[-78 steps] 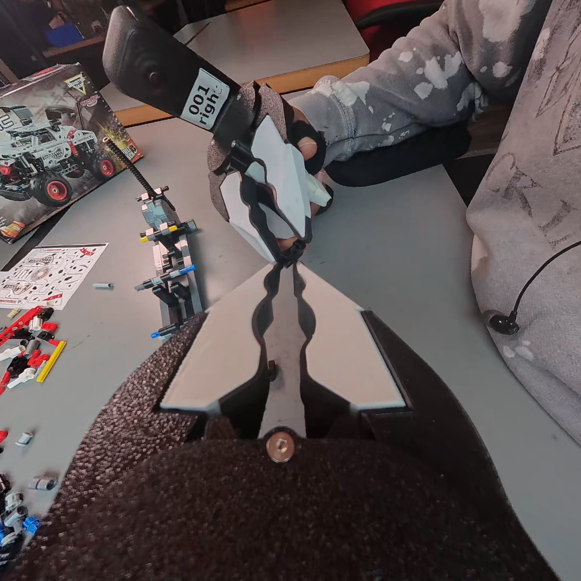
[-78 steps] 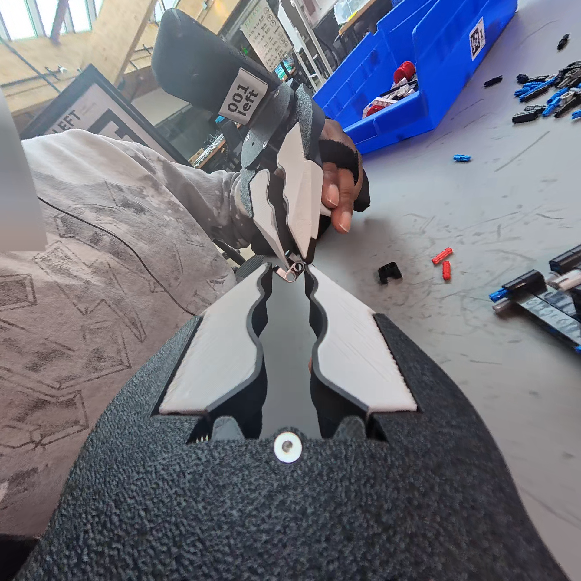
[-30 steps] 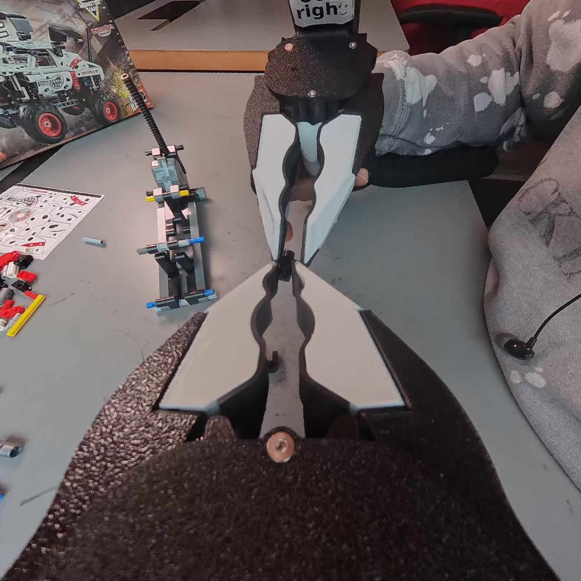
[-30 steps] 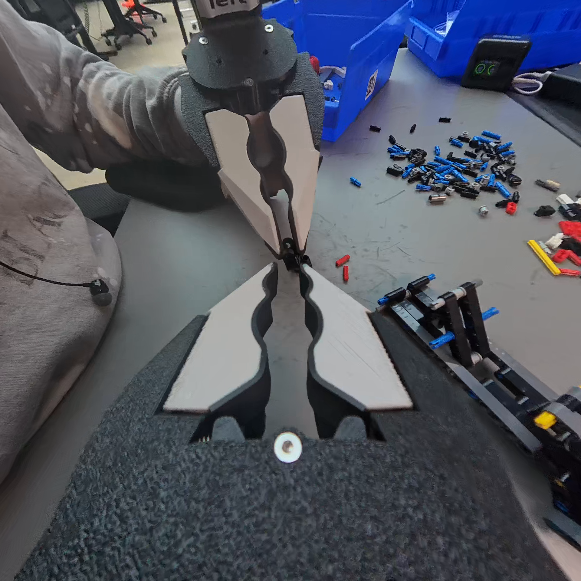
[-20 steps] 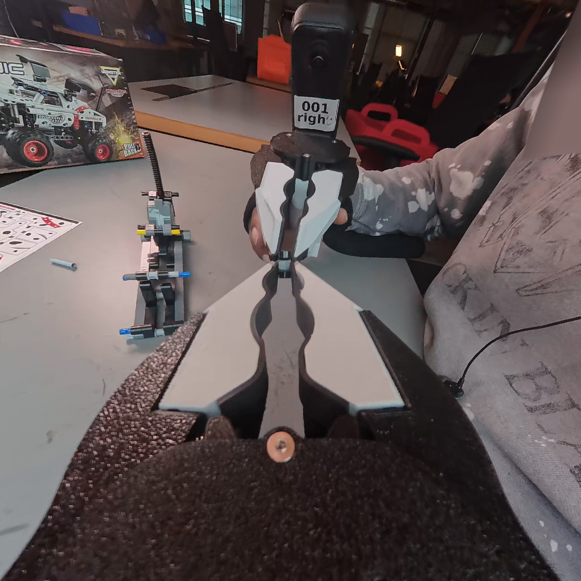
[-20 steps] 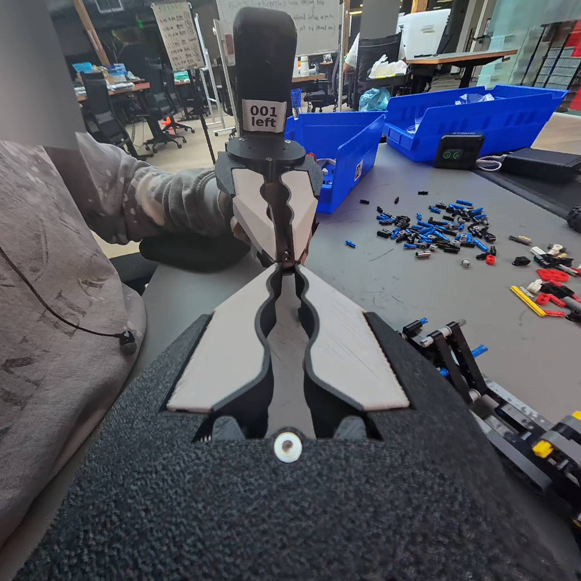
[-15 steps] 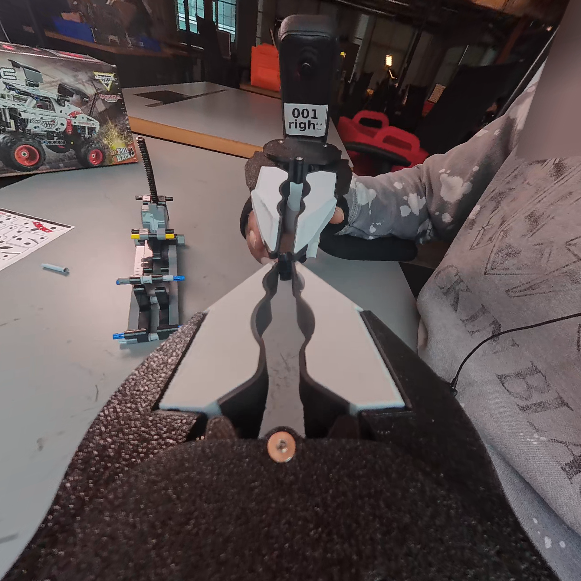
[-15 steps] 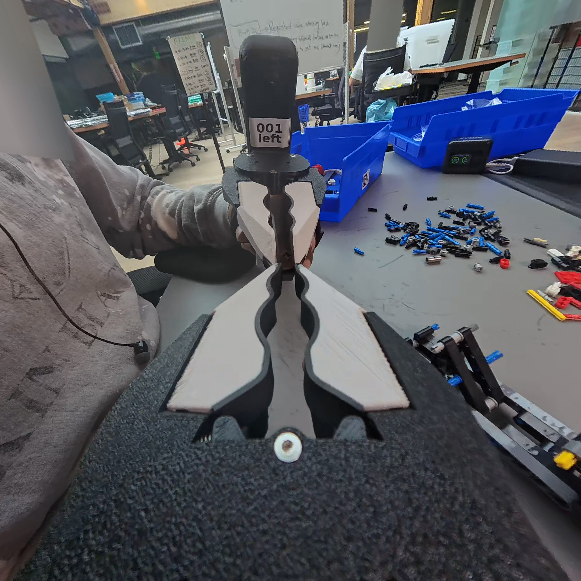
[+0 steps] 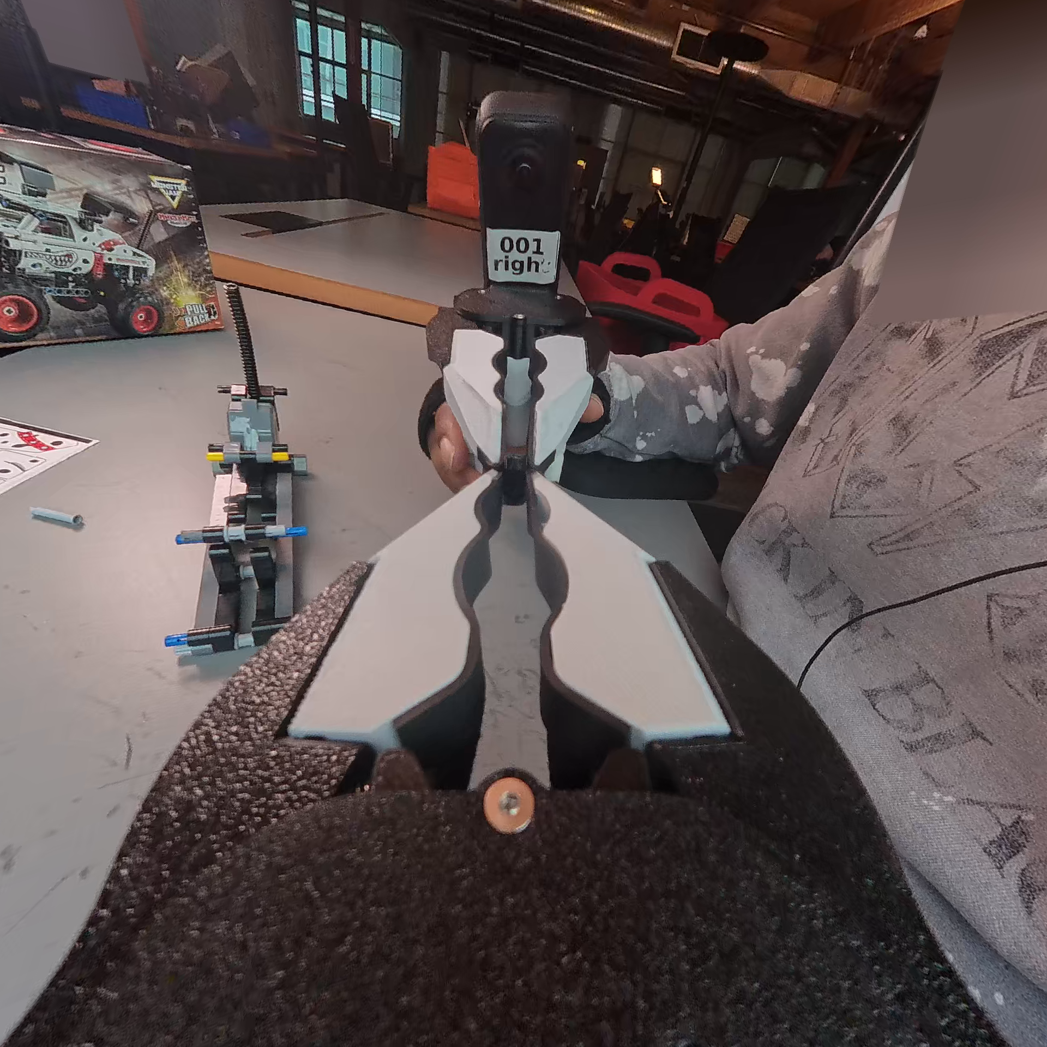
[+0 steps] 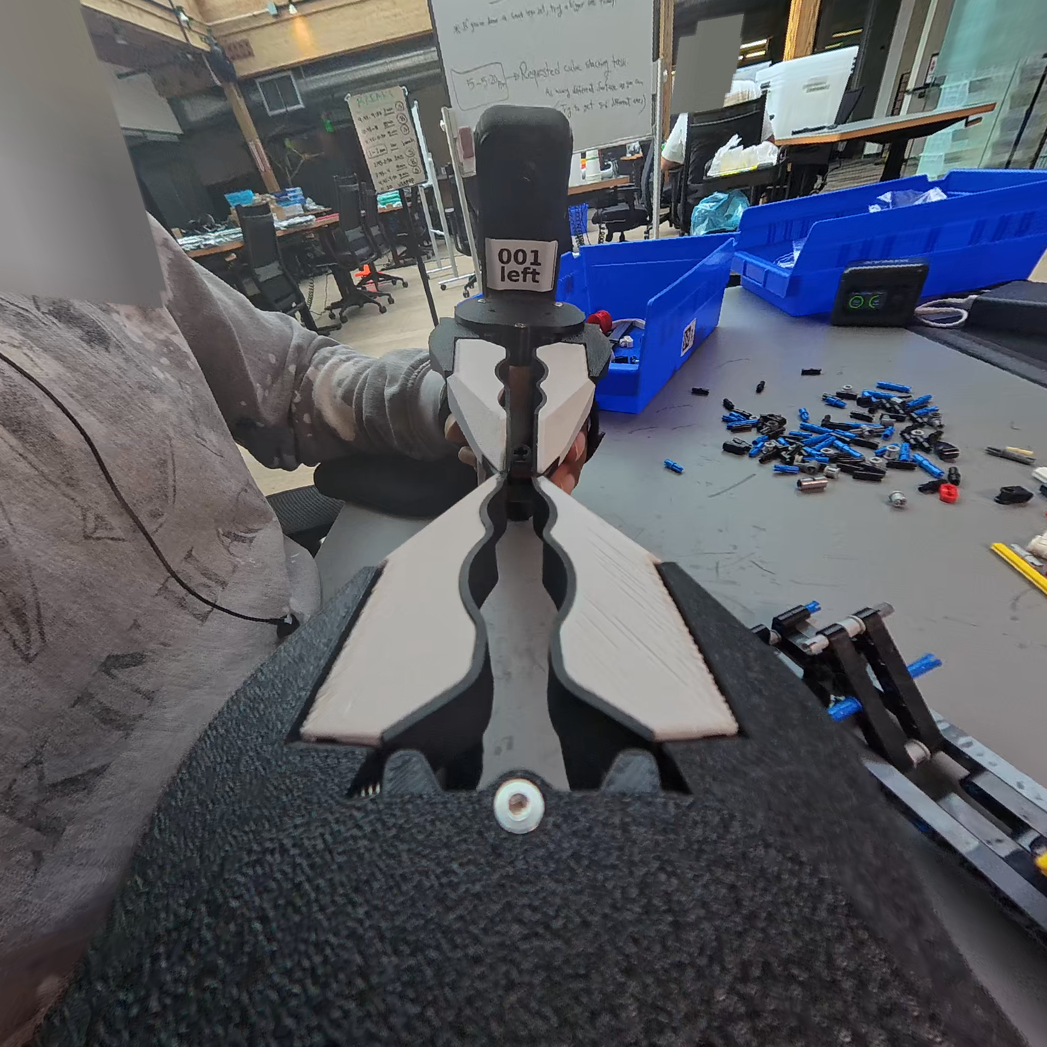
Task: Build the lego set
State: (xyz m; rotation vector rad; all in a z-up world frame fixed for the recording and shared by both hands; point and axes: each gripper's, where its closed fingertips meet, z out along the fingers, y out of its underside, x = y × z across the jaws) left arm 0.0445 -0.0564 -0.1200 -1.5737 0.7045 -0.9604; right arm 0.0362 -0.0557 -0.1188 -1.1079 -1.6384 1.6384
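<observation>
Levelling since earlier: both grippers tip-to-tip, left gripper (image 9: 513, 496) and right gripper (image 10: 518, 498) pinching black piece (image 9: 514, 465)

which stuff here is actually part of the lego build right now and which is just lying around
In use:
left gripper and right gripper, tip to tip, pinching a small black piece
half-built chassis
pile of blue and black pins

Lying about:
set box
sticker sheet
blue bins
black device

Even indoor light, wide-angle edge distortion
</observation>
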